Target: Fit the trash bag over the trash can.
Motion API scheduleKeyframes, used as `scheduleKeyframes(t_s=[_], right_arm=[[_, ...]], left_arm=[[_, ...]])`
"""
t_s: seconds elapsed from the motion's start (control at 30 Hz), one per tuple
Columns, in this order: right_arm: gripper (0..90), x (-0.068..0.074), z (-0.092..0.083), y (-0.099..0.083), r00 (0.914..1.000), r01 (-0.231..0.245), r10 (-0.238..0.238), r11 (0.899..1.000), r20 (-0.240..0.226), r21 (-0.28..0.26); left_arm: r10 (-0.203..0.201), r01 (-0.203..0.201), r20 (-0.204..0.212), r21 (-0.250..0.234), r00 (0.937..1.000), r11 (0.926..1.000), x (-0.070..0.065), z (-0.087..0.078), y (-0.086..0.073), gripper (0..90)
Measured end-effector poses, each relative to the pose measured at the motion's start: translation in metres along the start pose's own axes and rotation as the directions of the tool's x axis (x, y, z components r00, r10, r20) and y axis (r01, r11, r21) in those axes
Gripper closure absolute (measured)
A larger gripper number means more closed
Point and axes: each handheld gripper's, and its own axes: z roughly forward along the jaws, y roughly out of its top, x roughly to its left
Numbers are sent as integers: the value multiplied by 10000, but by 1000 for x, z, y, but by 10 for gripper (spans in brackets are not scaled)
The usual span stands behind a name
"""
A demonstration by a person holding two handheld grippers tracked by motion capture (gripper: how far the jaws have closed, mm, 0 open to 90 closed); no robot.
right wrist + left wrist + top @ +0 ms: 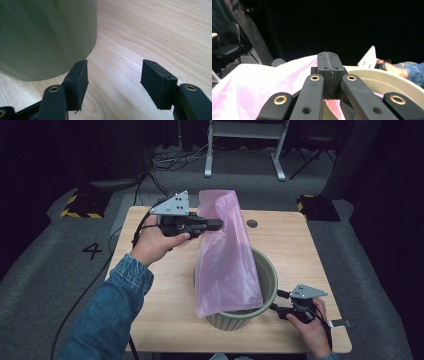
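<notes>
A: Pink plastic bag (226, 255) first. Where does it sit?

B: Over the pale green bin (267, 280), which stands on the wooden worktop (170, 290) right of the middle. The bag's lower end drapes across the bin's near-left rim and hangs part way down its outer wall. The top rises to a peak above and behind the bin.

A: What carries the peak?

B: The left hand-held gripper (216, 224). Jaws pressed together on the film near the top, pointing right in the high view. In the left gripper view the two black pads meet with no gap, pink film (262, 85) spreading from under them, and the bin's cream-looking rim (387, 80) curving beyond.

A: The hand behind it?

B: Left hand (155, 242) wrapped round the gripper body, denim sleeve (110, 315) running to the bottom edge. Grey three-cornered plate on top.

A: And the right one?

B: Right hand-held gripper (279, 301) low at the bin's right side, near the worktop's front right corner, jaws aimed at the bin wall. Right gripper view: jaws (113, 82) stand apart, bare wood grain between them, nothing gripped. The left pad lies just beside the bin's ribbed wall (47, 37); whether it touches, I cannot tell.

A: Surroundings?

B: Grey carpet floor (45, 270) with a painted numeral 4 (92, 251) left of the worktop. White frame legs (245, 145) at the far side, cables beside them.
</notes>
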Motion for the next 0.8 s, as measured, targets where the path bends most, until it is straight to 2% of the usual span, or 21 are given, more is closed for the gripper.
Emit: scheduleKeyframes(t_s=[0.37,0.63,0.7,0.8], right_arm=[[398,-4,-14,-1,9999,-91,94,9998,144,-167],[401,-6,-20,1,9998,-69,72,9998,205,-163],[402,-7,-24,6,9997,26,-24,9999,243,-101],[402,-8,-27,9,9996,87,-83,9999,268,-136]], left_arm=[[-101,92,784,116,9969,9999,-19,22,-20,899],[-394,306,1070,826,9935,9961,-36,32,-44,899],[-500,360,1179,1185,9918,9923,-41,32,-51,899],[-544,363,1241,1442,9908,9889,-44,32,-56,898]])
